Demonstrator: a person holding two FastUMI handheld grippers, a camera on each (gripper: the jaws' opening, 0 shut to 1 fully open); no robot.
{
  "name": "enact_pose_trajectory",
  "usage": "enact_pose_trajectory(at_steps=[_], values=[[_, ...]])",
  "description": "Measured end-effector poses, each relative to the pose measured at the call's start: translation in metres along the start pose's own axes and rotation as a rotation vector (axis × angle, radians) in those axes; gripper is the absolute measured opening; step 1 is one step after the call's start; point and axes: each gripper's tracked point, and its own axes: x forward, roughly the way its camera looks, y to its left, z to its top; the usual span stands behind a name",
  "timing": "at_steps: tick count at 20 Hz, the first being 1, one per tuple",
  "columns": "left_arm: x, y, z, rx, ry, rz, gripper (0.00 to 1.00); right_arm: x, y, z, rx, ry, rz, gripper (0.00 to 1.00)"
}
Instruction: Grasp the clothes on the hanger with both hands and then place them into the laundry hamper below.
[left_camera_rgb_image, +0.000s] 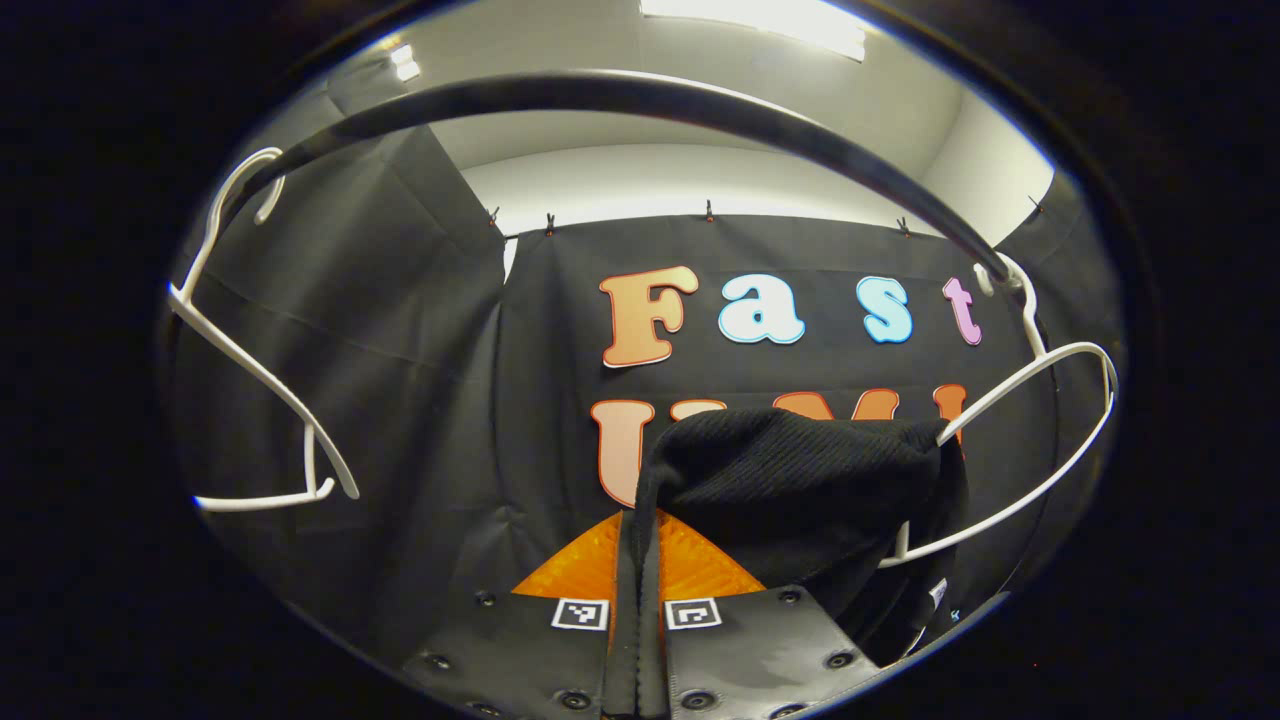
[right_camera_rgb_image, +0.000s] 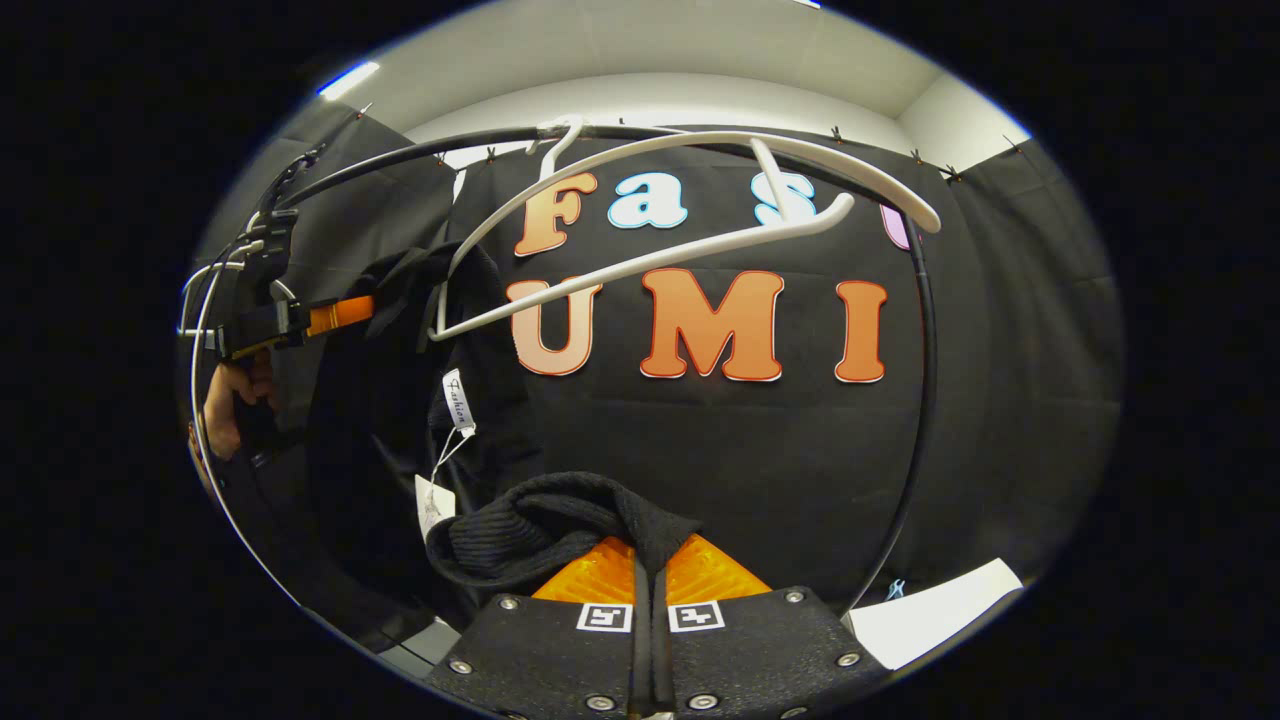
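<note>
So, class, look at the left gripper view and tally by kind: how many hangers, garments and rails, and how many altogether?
white hangers: 2
black garment: 1
rail: 1
Total: 4

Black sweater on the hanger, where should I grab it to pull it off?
Take the black sweater by its ribbed edge, coming from below, one fold per gripper. The knit bunches into a thick ridge there, below the white hanger, which suits closing jaws.
</note>
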Motion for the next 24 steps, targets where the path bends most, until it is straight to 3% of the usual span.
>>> enact_pose_trajectory(at_steps=[3, 8, 15, 24], values=[[0.006, 0.019, -0.021, -0.024, 0.064, 0.032, 0.07, -0.003, 0.01, -0.008, 0.001, 0.003, 0.015, 0.0], [-0.005, 0.026, -0.018, 0.003, 0.048, 0.041, 0.07, -0.01, 0.017, -0.011, 0.02, 0.003, 0.027, 0.0], [-0.047, 0.0, -0.039, 0.016, 0.107, -0.048, 0.07, -0.012, 0.02, -0.025, 0.041, 0.016, 0.027, 0.0], [-0.119, -0.06, -0.139, -0.01, 0.333, -0.201, 0.07, -0.019, 0.046, -0.077, 0.061, 0.122, 0.057, 0.0]])
